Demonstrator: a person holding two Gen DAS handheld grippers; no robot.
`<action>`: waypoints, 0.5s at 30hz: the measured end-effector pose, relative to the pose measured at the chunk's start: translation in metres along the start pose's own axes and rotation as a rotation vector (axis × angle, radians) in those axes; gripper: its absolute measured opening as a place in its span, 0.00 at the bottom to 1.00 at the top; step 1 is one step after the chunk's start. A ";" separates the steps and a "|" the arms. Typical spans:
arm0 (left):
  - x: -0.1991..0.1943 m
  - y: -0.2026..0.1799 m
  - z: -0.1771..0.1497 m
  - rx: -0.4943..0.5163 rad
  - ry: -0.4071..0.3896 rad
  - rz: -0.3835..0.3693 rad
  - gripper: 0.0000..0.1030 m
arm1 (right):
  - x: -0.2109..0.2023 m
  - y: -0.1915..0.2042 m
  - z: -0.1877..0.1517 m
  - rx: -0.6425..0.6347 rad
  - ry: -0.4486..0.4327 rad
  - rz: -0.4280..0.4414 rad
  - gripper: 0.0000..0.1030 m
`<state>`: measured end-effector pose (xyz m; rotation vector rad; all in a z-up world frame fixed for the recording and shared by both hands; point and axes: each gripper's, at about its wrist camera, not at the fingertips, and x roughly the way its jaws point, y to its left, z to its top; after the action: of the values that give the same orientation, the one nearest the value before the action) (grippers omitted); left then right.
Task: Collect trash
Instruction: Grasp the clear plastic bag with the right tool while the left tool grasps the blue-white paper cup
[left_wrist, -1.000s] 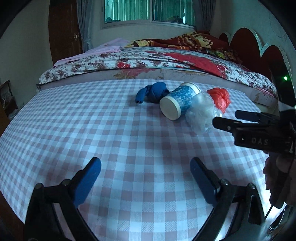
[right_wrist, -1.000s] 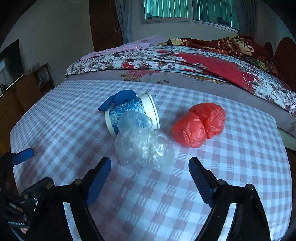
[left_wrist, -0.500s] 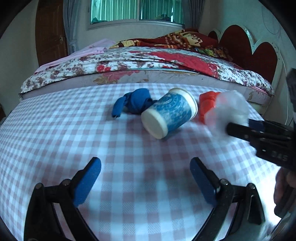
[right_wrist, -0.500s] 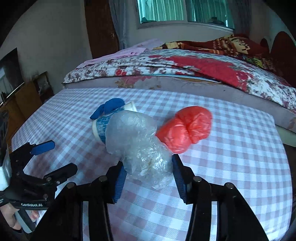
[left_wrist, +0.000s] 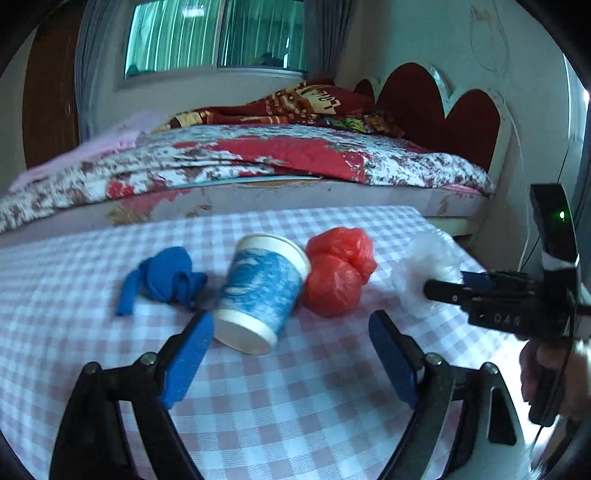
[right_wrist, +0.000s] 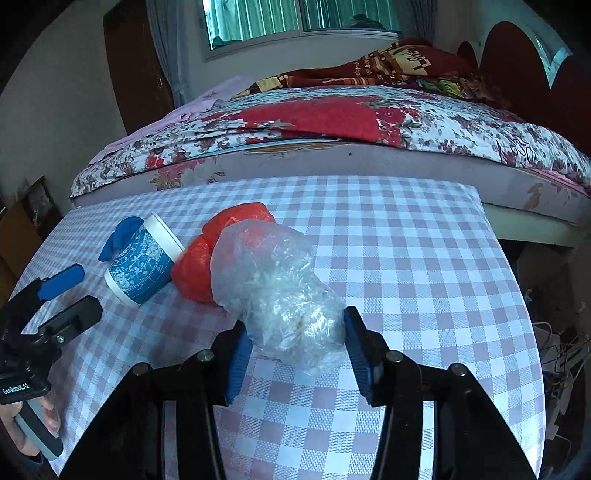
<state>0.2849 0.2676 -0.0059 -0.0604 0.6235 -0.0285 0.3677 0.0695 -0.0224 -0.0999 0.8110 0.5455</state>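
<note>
plainly crinkled, perhaps lumpy clear plastic bag (right_wrist: 280, 295)

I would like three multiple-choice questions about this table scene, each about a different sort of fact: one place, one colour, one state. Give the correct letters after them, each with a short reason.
1. Where does the crumpled blue cloth lie?
A. inside the cup
B. on the checked tablecloth, beside the cup
C. on the bed

2. What colour is the bunched bag next to the paper cup?
A. red
B. green
C. black

3. How does the paper cup stand?
A. upright
B. upside down
C. on its side

Answers:
1 B: the cloth rests on the tablecloth at the cup's side, and the bed is behind the table.
2 A: the bag is plainly red in both views.
3 C: the cup's base faces the left tongs, its open rim faces the bed.
</note>
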 end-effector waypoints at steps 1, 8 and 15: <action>0.003 0.004 0.000 0.004 0.011 0.034 0.85 | 0.000 -0.001 -0.001 0.003 -0.001 0.001 0.49; 0.049 0.014 0.018 0.026 0.116 0.122 0.86 | 0.009 -0.002 0.002 0.000 0.010 0.000 0.49; 0.072 0.010 0.016 0.070 0.189 0.140 0.63 | 0.025 -0.009 0.004 0.007 0.033 -0.008 0.49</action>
<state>0.3531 0.2750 -0.0359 0.0543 0.8134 0.0802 0.3890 0.0731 -0.0381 -0.1061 0.8439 0.5349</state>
